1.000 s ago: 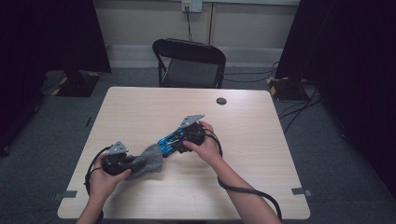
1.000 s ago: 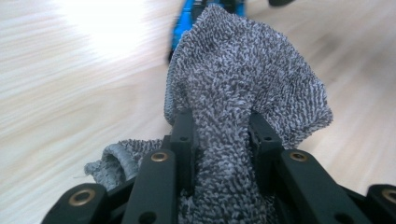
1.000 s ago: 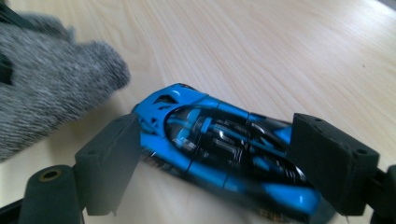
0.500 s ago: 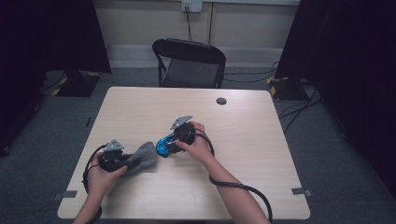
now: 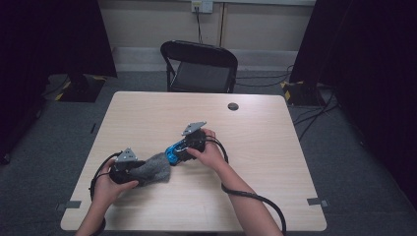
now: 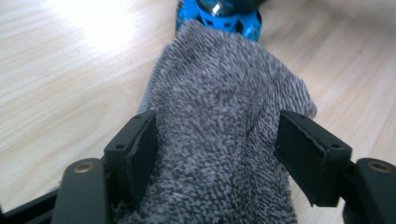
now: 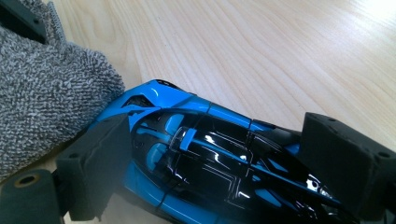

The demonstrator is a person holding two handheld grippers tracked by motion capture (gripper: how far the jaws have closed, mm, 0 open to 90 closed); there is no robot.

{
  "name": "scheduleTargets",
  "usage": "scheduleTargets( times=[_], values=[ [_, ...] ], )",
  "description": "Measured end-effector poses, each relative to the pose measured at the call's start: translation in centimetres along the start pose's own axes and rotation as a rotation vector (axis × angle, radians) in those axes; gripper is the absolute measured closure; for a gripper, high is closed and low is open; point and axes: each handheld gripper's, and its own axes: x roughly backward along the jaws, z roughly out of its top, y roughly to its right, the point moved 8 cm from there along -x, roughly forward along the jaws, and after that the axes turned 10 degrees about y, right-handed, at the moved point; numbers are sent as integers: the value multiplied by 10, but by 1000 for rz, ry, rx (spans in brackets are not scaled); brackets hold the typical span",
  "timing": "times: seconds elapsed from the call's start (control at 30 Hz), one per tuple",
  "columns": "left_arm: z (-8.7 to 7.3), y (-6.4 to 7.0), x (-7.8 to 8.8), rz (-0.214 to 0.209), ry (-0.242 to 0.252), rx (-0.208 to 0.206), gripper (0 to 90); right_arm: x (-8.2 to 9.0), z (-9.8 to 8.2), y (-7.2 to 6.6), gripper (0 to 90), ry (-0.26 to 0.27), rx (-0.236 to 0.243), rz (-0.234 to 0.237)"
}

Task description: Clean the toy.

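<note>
The left gripper (image 5: 129, 169) is low on the table (image 5: 275, 147), close to the person's side, held in the left hand (image 5: 109, 186). In the left gripper view, its two black jaws stand apart, and they have just been opening. The grey cloth (image 6: 219, 140) lies between them, thick and fluffy. The left pad touches the side of the cloth, but at the right pad I see a small gap, so the jaws do not press the cloth now. The cloth goes forward from these jaws until it reaches the blue toy car (image 6: 219, 16), which sits just beyond its far edge.

The right gripper (image 5: 183, 151) is a little farther away, held in the right hand (image 5: 209, 155), and it points toward the left gripper. In the right gripper view, its jaws stand on both sides of the blue toy car (image 7: 210, 163), one at each flank. They have just been opening a little more. Both pads seem to be against the car's body, so the gripper is clamped on the car across its width. The nose of the car touches the edge of the grey cloth (image 7: 46, 84), which lies ahead and to the left of these jaws.

In the high view, the cloth (image 5: 152, 167) and the car (image 5: 173, 153) lie in a line between the two grippers. Beyond them, near the table's far edge, is a small dark round thing (image 5: 233, 106). Behind the table stands a black folding chair (image 5: 199, 66).
</note>
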Motion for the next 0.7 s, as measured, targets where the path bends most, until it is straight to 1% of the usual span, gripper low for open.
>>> scheduleTargets(
  times=[0.03,0.07,0.1,0.13,0.17,0.2,0.23,0.27,0.3,0.33,0.37,0.4,0.43,0.47,0.5,0.53,0.6,0.63,0.67,0.7],
  values=[
    [-2,0,-2,2,-11,-15,290,0,0,0,93,0,-1,0],
    [-3,2,-5,9,-33,-46,293,0,0,0,93,-1,-2,-2],
    [-3,2,-5,18,-44,-58,337,-1,0,-1,93,6,-2,-4],
    [-2,3,-4,14,-51,-59,404,-1,0,-1,93,10,-6,-4],
    [-1,6,-4,10,-57,-38,527,-1,0,-1,93,13,-6,-5],
    [0,7,-4,14,-67,-16,608,-1,0,-1,93,16,-7,-6],
    [1,7,-4,20,-79,-5,631,-1,0,-1,93,16,-8,-7],
    [2,7,-3,30,-84,22,653,-1,0,-1,93,16,-9,-8],
    [4,6,-1,35,-82,61,670,-1,0,-2,93,16,-10,-10],
    [7,4,0,42,-64,97,678,-2,0,-2,93,14,-9,-12],
    [7,4,0,42,-64,97,681,-2,0,-2,93,14,-9,-12],
    [10,0,3,54,-36,126,681,-2,0,-2,93,13,-8,-13],
    [16,-10,9,104,11,162,683,-2,0,-2,93,13,-8,-13],
    [16,-10,9,104,11,162,683,-2,0,-2,93,13,-8,-13],
    [19,-16,12,132,29,180,683,-1,0,-2,93,14,-9,-14],
    [21,-28,14,197,45,210,680,-1,0,-2,93,21,-10,-15],
    [20,-41,13,249,25,226,678,-1,0,-2,93,20,-12,-19],
    [20,-46,9,263,24,243,678,-2,0,-3,93,18,-14,-22],
    [19,-50,5,276,13,250,677,-2,0,-3,93,12,-14,-24],
    [18,-53,0,286,0,247,676,-2,1,-3,93,7,-14,-26]
  ],
)
